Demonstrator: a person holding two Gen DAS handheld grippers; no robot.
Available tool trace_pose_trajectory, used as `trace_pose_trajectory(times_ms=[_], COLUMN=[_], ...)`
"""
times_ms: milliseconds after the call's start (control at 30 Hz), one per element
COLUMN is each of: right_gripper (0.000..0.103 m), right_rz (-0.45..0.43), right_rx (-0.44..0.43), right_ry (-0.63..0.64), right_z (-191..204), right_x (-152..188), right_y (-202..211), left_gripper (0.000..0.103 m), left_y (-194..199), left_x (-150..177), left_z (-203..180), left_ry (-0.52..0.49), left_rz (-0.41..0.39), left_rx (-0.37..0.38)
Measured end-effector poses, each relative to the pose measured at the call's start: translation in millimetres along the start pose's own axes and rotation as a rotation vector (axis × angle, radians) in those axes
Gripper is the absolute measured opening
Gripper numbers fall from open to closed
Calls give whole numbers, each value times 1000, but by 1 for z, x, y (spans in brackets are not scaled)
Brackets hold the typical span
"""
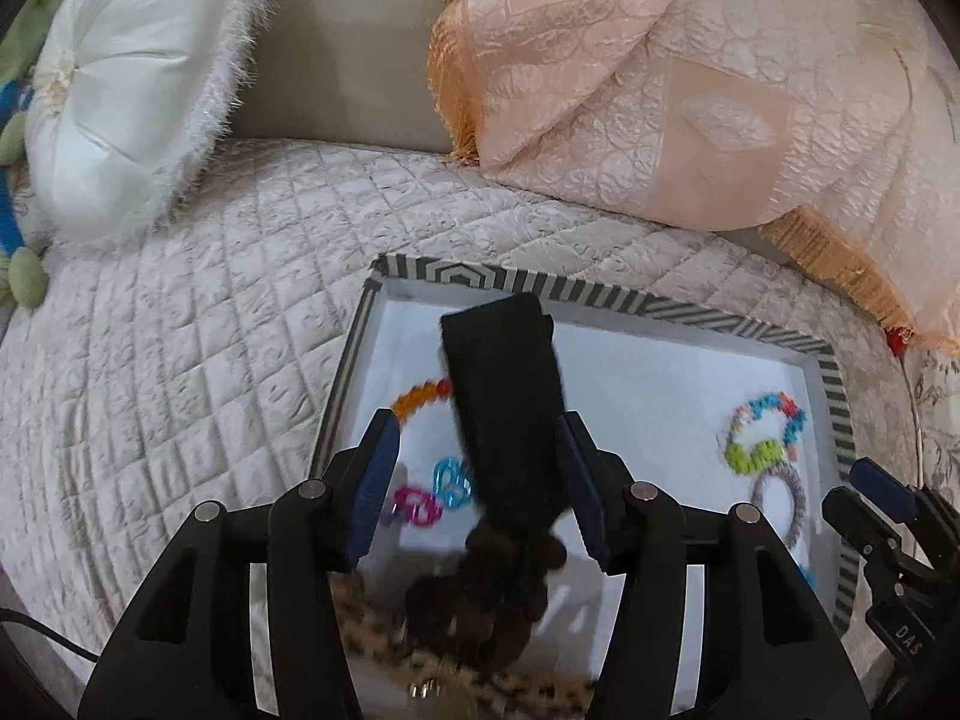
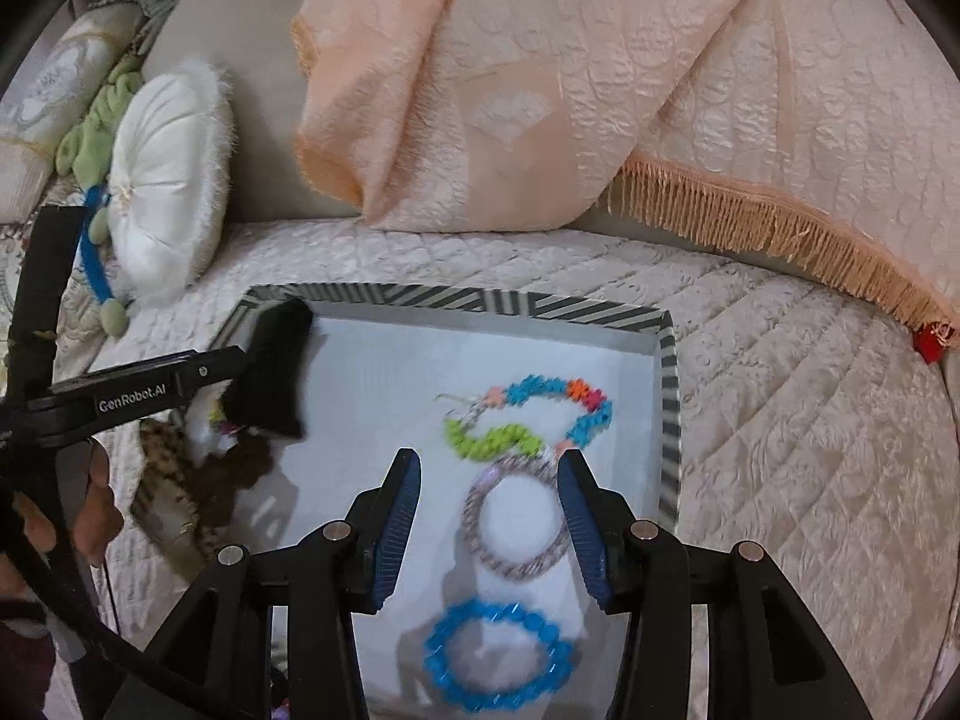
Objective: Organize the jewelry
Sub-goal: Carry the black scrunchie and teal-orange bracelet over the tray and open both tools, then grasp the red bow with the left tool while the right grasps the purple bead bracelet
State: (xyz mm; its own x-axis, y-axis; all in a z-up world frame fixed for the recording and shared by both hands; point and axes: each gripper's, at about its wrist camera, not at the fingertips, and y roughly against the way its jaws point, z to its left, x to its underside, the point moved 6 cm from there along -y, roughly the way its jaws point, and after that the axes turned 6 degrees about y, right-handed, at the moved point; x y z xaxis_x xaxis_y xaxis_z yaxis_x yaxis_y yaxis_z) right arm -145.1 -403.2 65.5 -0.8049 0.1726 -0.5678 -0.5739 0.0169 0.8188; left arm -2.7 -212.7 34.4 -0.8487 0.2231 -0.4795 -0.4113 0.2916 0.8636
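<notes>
A striped-rim tray (image 1: 600,291) (image 2: 669,384) with a white floor lies on the quilted bed. My left gripper (image 1: 477,450) is open over its left part, with a black fabric piece (image 1: 504,408) (image 2: 273,372) between its fingers and a dark brown fluffy piece (image 1: 480,588) hanging below. Whether the pads touch it I cannot tell. In the tray lie an orange bead bracelet (image 1: 414,399), pink and blue links (image 1: 432,492), a multicolour bracelet (image 1: 762,432) (image 2: 534,420), a grey ring bracelet (image 2: 516,522) and a blue bead bracelet (image 2: 498,660). My right gripper (image 2: 489,480) is open above the grey bracelet.
A white round pillow (image 1: 132,96) sits at the back left. A peach fringed cover (image 1: 660,78) lies behind the tray. A leopard-print item (image 1: 372,630) lies at the tray's near left edge. The right gripper shows at the right edge of the left wrist view (image 1: 882,510).
</notes>
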Motion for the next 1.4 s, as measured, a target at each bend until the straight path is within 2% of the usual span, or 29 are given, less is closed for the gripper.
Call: trace_pose_trajectory(times_ms=[233, 633, 1033, 1400], right_gripper=[45, 46, 49, 52], right_rz=[-4, -36, -32, -23], right_rx=[-3, -30, -31, -17], right_ry=[18, -9, -4, -8], right_z=[25, 54, 68, 72], right_x=[19, 59, 100, 124], right_y=[20, 70, 102, 117], left_gripper=[54, 54, 54, 54], left_y=[42, 104, 128, 141], left_x=[31, 91, 148, 170], left_z=[-1, 9, 13, 23], left_ry=[-54, -80, -87, -62], left_rz=[-49, -109, -90, -63], left_rx=[-23, -40, -30, 2])
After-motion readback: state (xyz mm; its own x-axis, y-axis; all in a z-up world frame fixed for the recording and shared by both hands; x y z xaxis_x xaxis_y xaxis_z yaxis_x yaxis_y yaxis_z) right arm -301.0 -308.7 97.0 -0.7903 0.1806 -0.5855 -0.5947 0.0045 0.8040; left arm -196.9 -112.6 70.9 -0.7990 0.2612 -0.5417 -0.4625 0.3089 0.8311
